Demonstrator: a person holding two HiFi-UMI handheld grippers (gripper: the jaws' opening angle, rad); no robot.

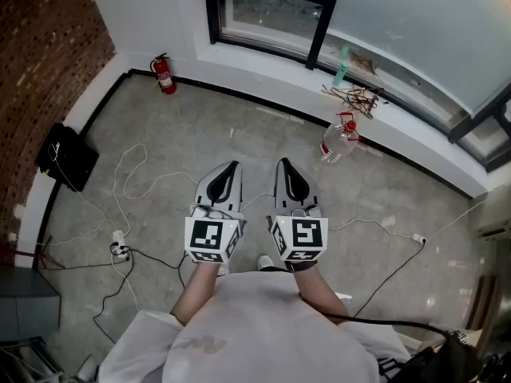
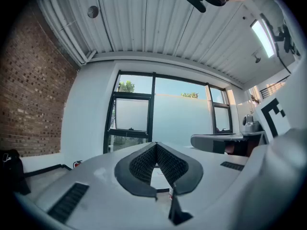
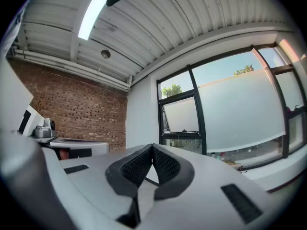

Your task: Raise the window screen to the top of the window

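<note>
A frosted window screen (image 3: 240, 114) covers the large middle pane of a black-framed window (image 2: 153, 110), its lower edge hanging a little above the sill. In the head view the screen (image 1: 431, 30) fills the upper right. My left gripper (image 1: 232, 166) and right gripper (image 1: 283, 163) are held side by side over the floor, pointing level at the window and well short of it. Both are shut with nothing between the jaws. The left gripper's (image 2: 155, 144) tips meet, as do the right gripper's (image 3: 152, 146).
A white sill (image 1: 335, 86) carries a teal bottle (image 1: 342, 65) and a tangle of wires (image 1: 355, 96). A large plastic water jug (image 1: 339, 138) stands on the concrete floor below. A red fire extinguisher (image 1: 164, 74), a black bag (image 1: 68, 156) and loose cables (image 1: 128, 246) lie left.
</note>
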